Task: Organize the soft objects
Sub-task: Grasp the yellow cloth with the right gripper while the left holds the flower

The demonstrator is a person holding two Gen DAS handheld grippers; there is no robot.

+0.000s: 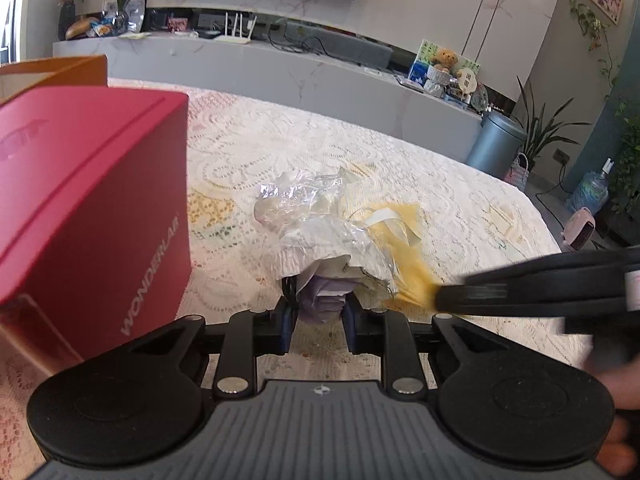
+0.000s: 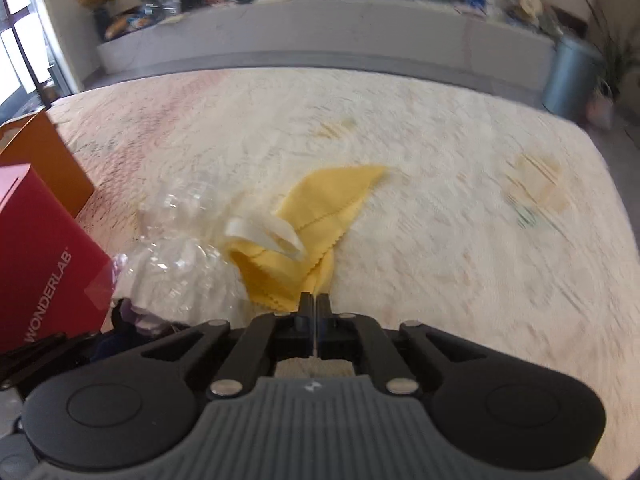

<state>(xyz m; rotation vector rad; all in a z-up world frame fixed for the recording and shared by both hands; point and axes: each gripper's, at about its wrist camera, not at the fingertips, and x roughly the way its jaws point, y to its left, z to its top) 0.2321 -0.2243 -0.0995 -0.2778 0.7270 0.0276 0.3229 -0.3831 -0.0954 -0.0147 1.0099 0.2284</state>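
While the red box (image 1: 92, 208) stands at nine o'clock on the lace-covered table (image 1: 460, 200), the left gripper (image 1: 318, 312) at six o'clock has its jaws narrowed on the lilac end of the crumpled plastic-and-paper bundle (image 1: 316, 216), which lies at table centre. At three o'clock the right gripper (image 2: 316, 304) is pinched fully together on a corner of the yellow cloth (image 2: 320, 216), whose folds and a white ribbon loop (image 2: 276, 232) overlap the bundle. Risk: pulling apart may drag the tangled items together or slip the thin cloth.

Black claw (image 2: 316, 304), ribbed grey body, silver pivot screws
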